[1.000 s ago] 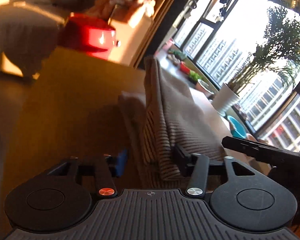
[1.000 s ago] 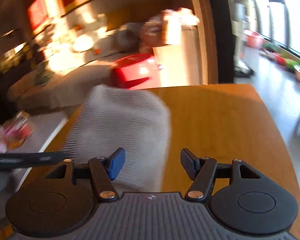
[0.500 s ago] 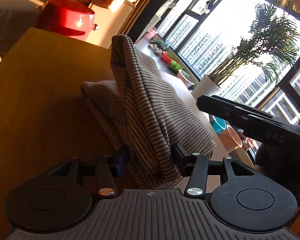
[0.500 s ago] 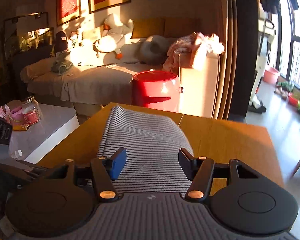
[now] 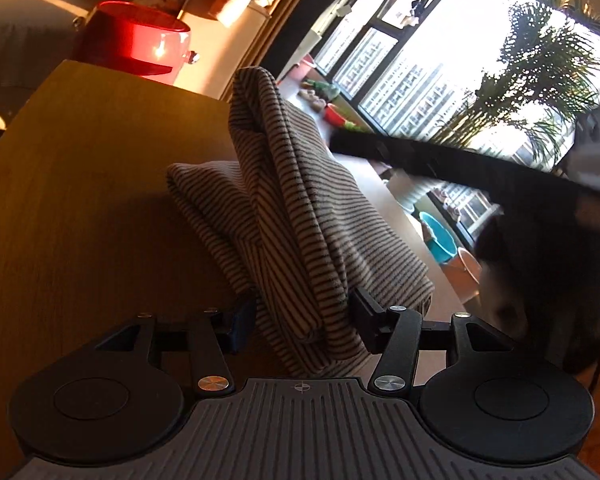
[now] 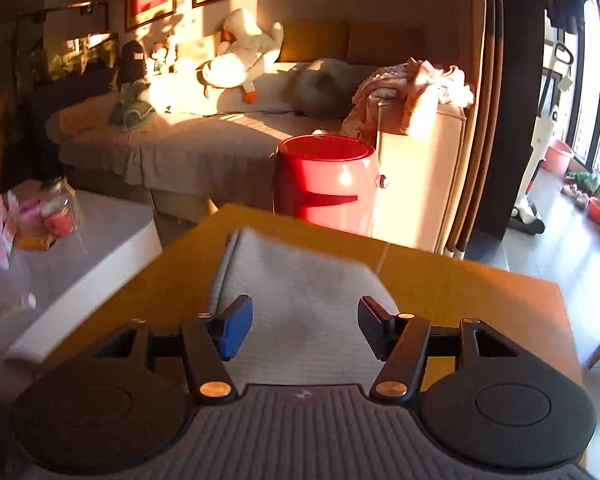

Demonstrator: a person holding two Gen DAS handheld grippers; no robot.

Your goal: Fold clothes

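Between the jaws of the left gripper point(image 5: 302, 322): a bunched edge of the striped garment point(image 5: 296, 216), jaws opening and grip letting go, the cloth rising from the fingers in a tall ridge and running away toward the far edge of the wooden table point(image 5: 80, 200). Ahead of the right gripper point(image 6: 305, 326): jaws parted and clamping nothing, the same garment lying flat on the table past the fingertips, long axis pointing far toward the red bin point(image 6: 326, 180), so nearer the left one. No brand, label or writing readable.
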